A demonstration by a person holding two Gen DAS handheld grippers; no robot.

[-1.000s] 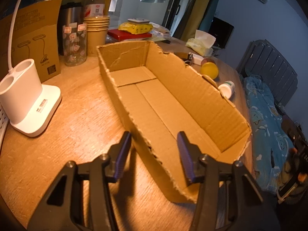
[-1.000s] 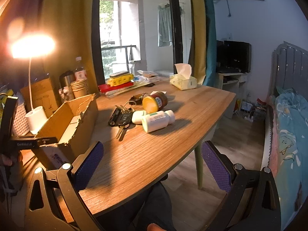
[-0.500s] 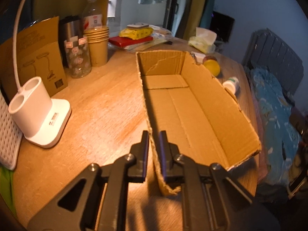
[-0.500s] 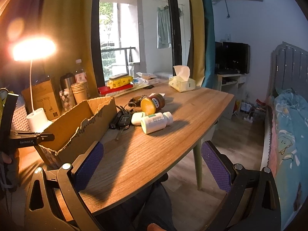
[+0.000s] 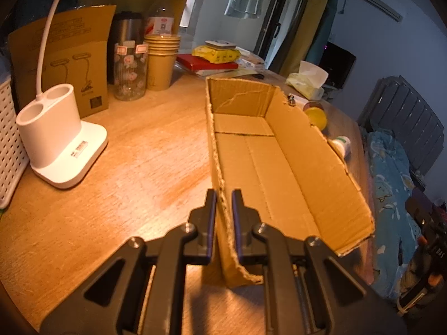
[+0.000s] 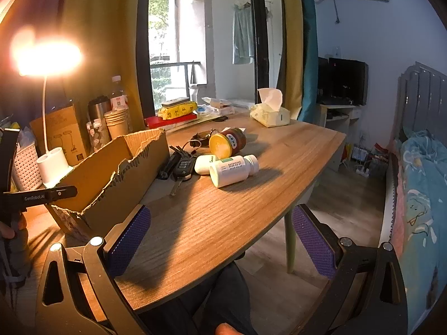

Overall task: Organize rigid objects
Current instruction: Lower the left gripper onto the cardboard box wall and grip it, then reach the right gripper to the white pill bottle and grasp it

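Left gripper (image 5: 223, 195) pinching cardboard box (image 5: 301, 173) wall edge, right gripper (image 6: 220, 234) wide

Bare table (image 6: 223, 223) ahead (cardboard box (image 6: 111, 173) walls the left).

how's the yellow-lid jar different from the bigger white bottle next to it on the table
The yellow-lid jar is dark brownish with a wide yellow lid; the bigger white bottle is white all over, with a printed green and black label. The jar looks squat, the bottle longer and slimmer. The jar's lid faces the right wrist camera, while the bottle shows its flat base, its cap pointing away to the right. Both lie on their sides on the wooden table, outside the cardboard box.
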